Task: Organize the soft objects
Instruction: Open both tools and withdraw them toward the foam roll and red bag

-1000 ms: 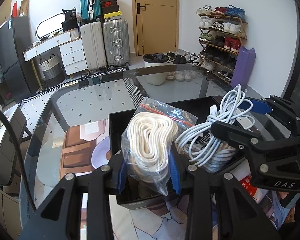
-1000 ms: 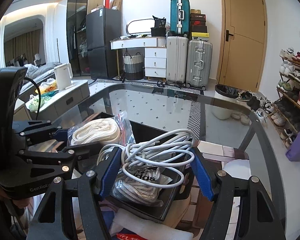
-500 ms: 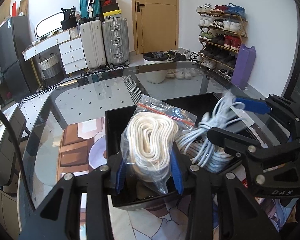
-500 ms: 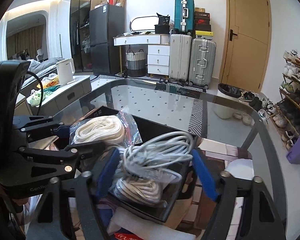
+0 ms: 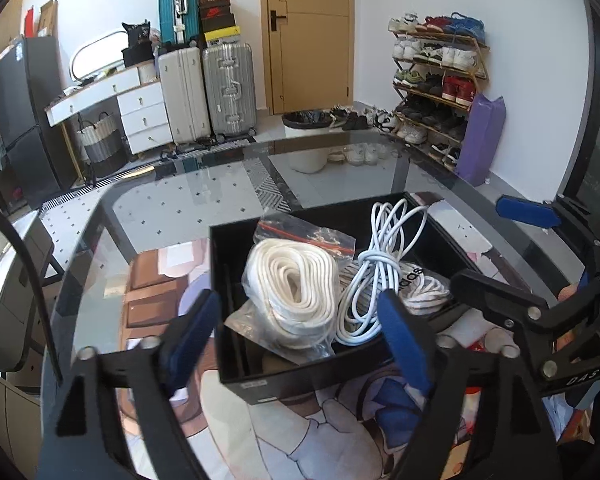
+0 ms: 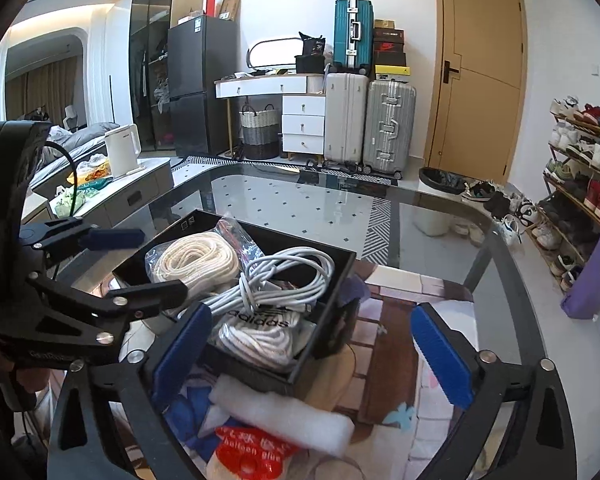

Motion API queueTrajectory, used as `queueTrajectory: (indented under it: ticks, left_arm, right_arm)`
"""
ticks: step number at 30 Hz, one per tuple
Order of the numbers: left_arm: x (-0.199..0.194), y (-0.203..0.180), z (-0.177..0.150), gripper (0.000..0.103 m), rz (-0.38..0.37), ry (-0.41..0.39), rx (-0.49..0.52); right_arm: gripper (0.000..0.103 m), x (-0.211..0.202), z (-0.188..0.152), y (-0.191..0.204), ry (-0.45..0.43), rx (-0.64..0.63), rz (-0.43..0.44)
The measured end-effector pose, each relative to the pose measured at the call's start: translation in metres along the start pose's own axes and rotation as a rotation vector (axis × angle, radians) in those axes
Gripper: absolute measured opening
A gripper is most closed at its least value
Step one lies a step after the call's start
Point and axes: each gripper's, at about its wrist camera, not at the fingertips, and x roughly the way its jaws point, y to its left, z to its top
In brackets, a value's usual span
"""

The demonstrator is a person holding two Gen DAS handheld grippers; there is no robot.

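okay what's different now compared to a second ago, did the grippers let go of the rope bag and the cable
Yes. The left gripper opened and released the bagged white rope; the right gripper opened and released the white cable bundle. Both items now lie in the black box, the cable on top of the adidas bag. The box stayed where it was on the glass table.
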Motion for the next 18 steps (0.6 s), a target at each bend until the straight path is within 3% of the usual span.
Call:
queueTrajectory:
  ticks: [5,18]
  left_arm:
    - [-0.015,0.002,-0.004,0.102,0.012,-0.023,-0.008]
    - [-0.036,0.012,-0.028,0.103,0.056,-0.021,-0.058]
  right_arm:
    - [0.102,-0.014,-0.004,-0.008,0.006,0.040,0.022]
    - [0.102,-0.034,-0.029,-0.019,0.057,0.070,-0.006]
